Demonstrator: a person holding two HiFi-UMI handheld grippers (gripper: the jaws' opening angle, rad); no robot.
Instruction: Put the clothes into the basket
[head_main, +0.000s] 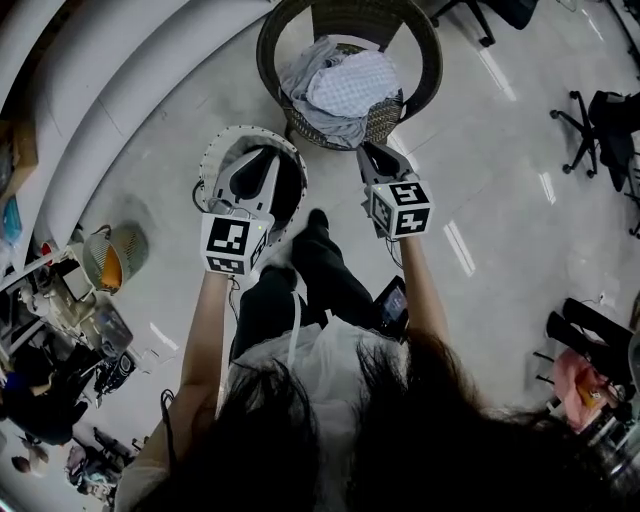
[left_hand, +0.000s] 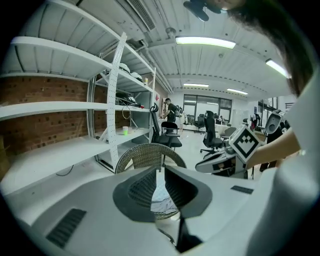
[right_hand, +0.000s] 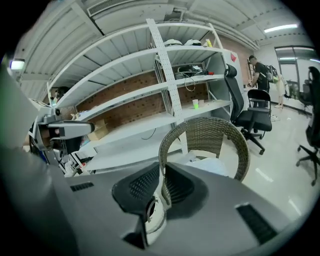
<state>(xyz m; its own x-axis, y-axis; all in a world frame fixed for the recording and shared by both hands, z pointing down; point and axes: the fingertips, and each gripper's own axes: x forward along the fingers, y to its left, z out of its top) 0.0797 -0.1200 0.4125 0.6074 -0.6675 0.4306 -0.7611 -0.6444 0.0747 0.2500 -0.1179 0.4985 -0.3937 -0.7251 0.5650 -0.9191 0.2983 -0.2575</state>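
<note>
A heap of grey and pale checked clothes (head_main: 340, 85) lies on the seat of a wicker chair (head_main: 425, 60) at the top of the head view. On the floor in front of it stands a round basket with a white rim (head_main: 222, 150) and a dark inside. My left gripper (head_main: 262, 160) hangs over the basket, shut and holding nothing. To its right, my right gripper (head_main: 370, 152) is near the chair's front edge, also shut and holding nothing. Both gripper views look towards the chair (left_hand: 148, 155) (right_hand: 205, 135), with clothes (left_hand: 162, 202) (right_hand: 212, 165) showing beyond the closed jaws.
White shelving (head_main: 90, 90) curves along the left. A fan (head_main: 110, 255) and cluttered gear stand at the lower left. Black office chairs (head_main: 600, 130) are at the right. The person's dark-trousered legs (head_main: 320, 270) and a small screen (head_main: 392, 305) are below the grippers.
</note>
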